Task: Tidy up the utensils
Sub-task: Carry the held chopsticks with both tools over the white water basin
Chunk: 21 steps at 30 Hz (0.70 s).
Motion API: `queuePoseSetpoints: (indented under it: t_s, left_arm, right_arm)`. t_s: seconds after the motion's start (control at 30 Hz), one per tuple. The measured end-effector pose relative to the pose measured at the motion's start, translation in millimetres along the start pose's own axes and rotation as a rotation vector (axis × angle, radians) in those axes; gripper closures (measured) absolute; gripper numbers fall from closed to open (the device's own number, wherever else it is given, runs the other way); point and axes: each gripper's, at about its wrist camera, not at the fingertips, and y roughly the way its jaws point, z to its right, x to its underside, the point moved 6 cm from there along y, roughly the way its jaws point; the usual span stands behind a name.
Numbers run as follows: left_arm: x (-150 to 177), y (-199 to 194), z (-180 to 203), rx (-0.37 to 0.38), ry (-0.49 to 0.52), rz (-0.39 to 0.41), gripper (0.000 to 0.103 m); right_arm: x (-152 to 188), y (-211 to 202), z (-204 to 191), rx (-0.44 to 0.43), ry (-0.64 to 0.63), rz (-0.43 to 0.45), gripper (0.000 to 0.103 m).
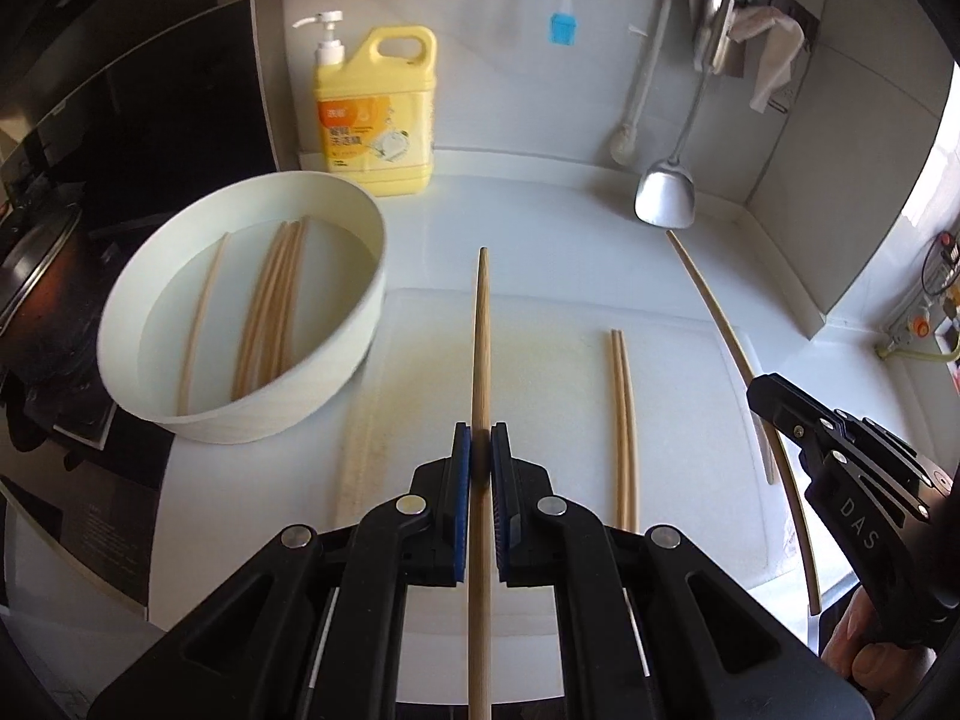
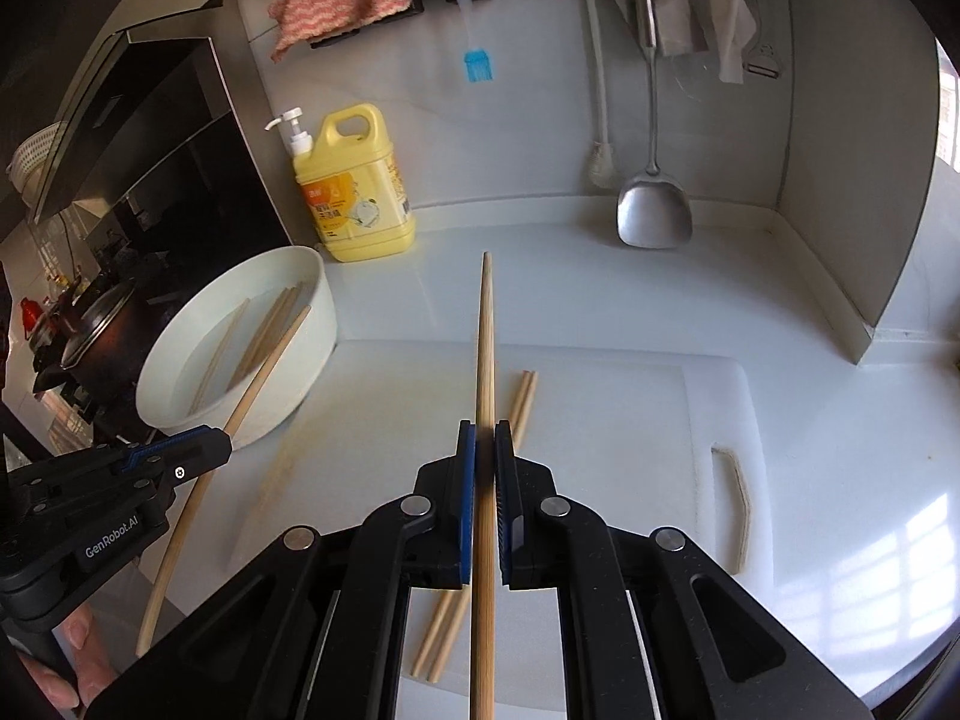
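- Counter (image 2: 600, 276): white, walled corner; a rail of hanging tools runs along the back wall, out of the work zone.
- Cutting board (image 2: 600, 420): white, lies flat on the counter and serves as the sorting surface; its bare right half offers room for further pairs.
- Basin (image 1: 336, 360): white, round, holds water, stands at the board's left edge. Several chopsticks (image 1: 270, 306) soak inside, apparently the unsorted stock.
- Detergent jug (image 1: 375, 114): yellow, pump top, upright behind the basin against the wall.
- Metal spatula (image 2: 654, 210): hangs from the rail, blade just above the counter.
- Left gripper (image 1: 482, 450): pads closed narrow on one chopstick (image 1: 482, 330), which runs straight forward along the fingers, tip raised above the board. Judgement: gripped mid-length for balance.
- Right gripper (image 2: 485, 450): likewise clamped narrow on its own chopstick (image 2: 485, 348), pointing forward over the board.
- Finished pair (image 1: 621, 420): two chopsticks side by side, touching, flat on the board between the two grippers.
- Judgement: the two held sticks are aligned roughly parallel, likely so they can be laid down as a second matched pair beside the first. Most stock is still in the basin, so the task is at an early stage.
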Motion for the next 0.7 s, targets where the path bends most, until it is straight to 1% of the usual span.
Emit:
queuePoseSetpoints:
  t_s: [0.2, 0.27, 0.37, 0.47, 0.53, 0.7]
  left_arm:
    - [-33.2, -21.5, -73.1, -0.070, -0.079, 0.069, 0.096]
    - [-43.5, -22.6, -99.2, -0.089, -0.096, 0.085, 0.096]
    - [-58.0, -17.7, -140.8, -0.106, -0.111, 0.100, 0.096]
    - [-73.8, -4.7, -176.8, -0.082, -0.110, 0.088, 0.096]
    - [-82.5, 4.8, -195.6, -0.078, -0.091, 0.090, 0.096]
    - [-97.4, 38.6, -230.3, -0.031, -0.076, 0.025, 0.096]
  right_arm:
    - [-36.3, 12.1, -67.7, -0.089, -0.049, 0.014, 0.097]
    - [-47.9, 22.3, -92.6, -0.111, -0.057, 0.021, 0.097]
    - [-64.8, 41.8, -129.2, -0.121, -0.064, 0.034, 0.097]
    - [-76.8, 68.0, -162.4, -0.142, -0.035, 0.021, 0.097]
    - [-81.9, 85.3, -182.9, -0.129, -0.034, 0.014, 0.097]
    - [-88.5, 122.1, -217.7, -0.136, 0.012, -0.018, 0.097]
